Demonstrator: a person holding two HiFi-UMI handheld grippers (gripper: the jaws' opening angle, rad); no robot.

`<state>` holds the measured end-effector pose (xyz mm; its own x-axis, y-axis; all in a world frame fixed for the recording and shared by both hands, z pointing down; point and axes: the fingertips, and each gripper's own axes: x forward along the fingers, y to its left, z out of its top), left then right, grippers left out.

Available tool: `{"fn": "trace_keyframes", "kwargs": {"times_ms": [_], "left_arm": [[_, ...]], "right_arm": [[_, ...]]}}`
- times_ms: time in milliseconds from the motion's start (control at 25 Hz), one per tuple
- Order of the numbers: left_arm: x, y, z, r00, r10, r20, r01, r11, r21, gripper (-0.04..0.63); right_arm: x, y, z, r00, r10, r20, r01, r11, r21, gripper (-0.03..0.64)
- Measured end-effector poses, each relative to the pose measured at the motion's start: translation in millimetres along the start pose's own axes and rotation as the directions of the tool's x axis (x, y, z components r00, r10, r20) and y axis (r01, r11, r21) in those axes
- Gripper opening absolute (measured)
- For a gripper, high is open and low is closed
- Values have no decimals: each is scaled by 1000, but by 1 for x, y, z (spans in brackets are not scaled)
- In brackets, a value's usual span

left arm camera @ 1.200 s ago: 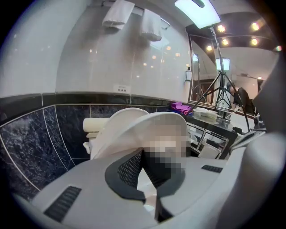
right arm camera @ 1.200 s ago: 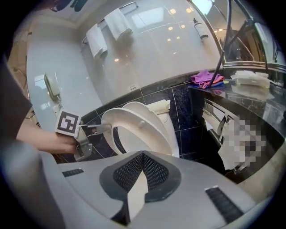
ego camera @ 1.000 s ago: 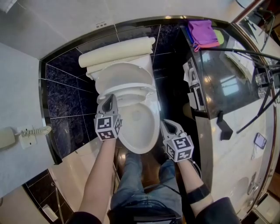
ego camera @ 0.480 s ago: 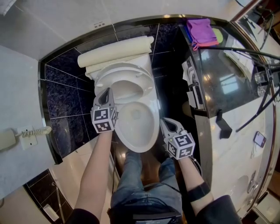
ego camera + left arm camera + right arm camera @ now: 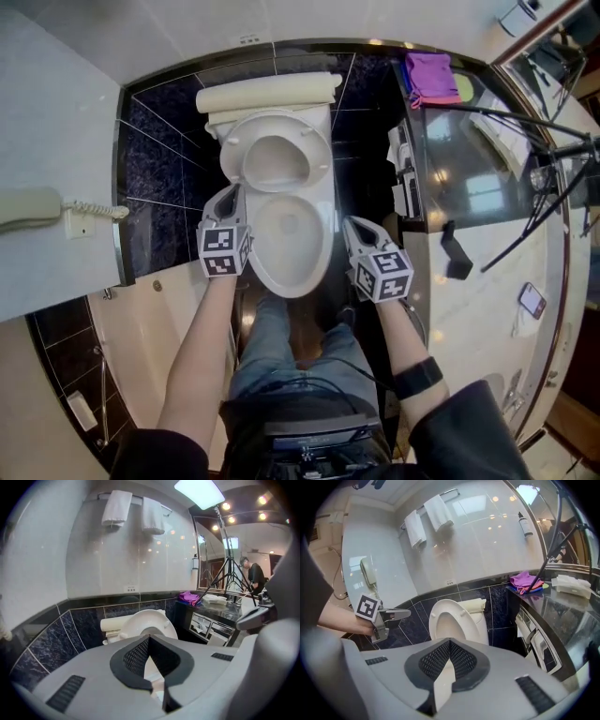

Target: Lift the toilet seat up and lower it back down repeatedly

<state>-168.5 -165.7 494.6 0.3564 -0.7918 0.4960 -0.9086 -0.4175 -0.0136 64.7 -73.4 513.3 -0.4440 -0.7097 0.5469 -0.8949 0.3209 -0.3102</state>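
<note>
Now, lower the seat softly

Your left gripper [image 5: 232, 193] and right gripper [image 5: 350, 225] are both pinched closed, empty; the toilet seat [image 5: 277, 155] stands raised, just beside the left tips; nudge its rim forward, then ease it onto the bowl [image 5: 286, 246].

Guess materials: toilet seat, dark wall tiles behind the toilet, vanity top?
Toilet seat: probably moulded plastic. It is smooth and off-white with a soft sheen, and forms a thin rounded ring.
Wall tiles: polished stone or glazed ceramic, can't tell which. They are blue-black with pale veining and light grout lines.
Vanity top: polished stone or glass, unclear. It is dark and mirror-glossy, reflecting the ceiling lights.
</note>
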Motion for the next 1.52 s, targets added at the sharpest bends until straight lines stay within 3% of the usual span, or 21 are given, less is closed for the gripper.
{"fn": "trace_keyframes", "kwargs": {"times_ms": [280,640,840,1520], "left_arm": [[-103,-9,25,997,59,47,-58,998,-15,0],[-209,-13,45,986,124,113,-117,991,-66,0],[-240,-19,52,977,145,155,-135,988,-70,0],[-291,-38,31,979,149,139,-135,985,-104,0]], "right_arm": [[-48,14,48,999,11,37,-8,996,-90,15],[-124,14,59,997,-23,68,32,990,-137,14],[-153,7,59,994,-46,95,60,988,-145,14],[-196,10,41,991,-66,117,84,984,-159,14]]}}
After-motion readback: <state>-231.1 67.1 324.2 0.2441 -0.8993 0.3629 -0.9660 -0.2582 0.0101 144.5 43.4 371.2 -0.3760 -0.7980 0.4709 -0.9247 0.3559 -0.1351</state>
